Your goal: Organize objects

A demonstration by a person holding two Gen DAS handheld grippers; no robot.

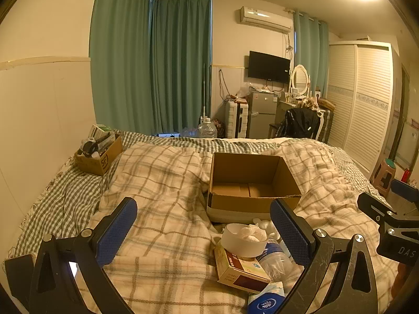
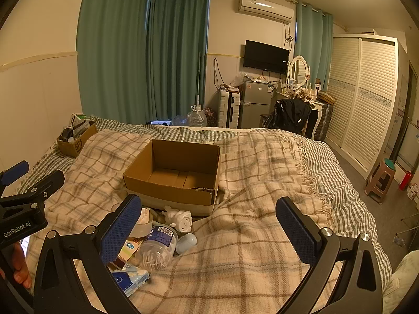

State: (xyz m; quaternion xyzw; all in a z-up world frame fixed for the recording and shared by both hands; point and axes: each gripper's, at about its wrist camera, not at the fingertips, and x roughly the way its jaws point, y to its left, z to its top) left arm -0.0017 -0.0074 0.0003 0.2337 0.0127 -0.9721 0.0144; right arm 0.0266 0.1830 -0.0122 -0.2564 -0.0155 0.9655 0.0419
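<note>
The empty cardboard box (image 2: pixel 172 172) sits in the middle of the bed, on the plaid blanket (image 2: pixel 248 248). Nothing is inside it yet, so the tidying looks like it has not really started. Right in front of the box is a small pile of loose things. There is a white toy figure (image 2: pixel 179 219) touching the front of the box, a clear jar of cotton swabs (image 2: pixel 158 248), a little pale blue cup (image 2: pixel 186 242) lying on its side, a roll of clear tape (image 2: pixel 142 226), a small printed carton (image 1: pixel 237 267), and a blue pack of tissues (image 2: pixel 131 277). All of these probably have to go into the box, so almost the whole job is left. The left gripper (image 1: pixel 203 229) is spread wide and holds nothing. It hangs over the blanket, with the pile near its right finger. The right gripper (image 2: pixel 209 225) is also spread wide and holds nothing. The pile is by its left finger. Far off in the corner of the bed, by the wall, is a second brown box (image 2: pixel 76 141) that is already full of things. It is well apart from the pile. It is hard to tell if that one is part of the job. The next good step would be to pick one thing from the pile, maybe the toy figure, since it lies on top and close to the box.
</note>
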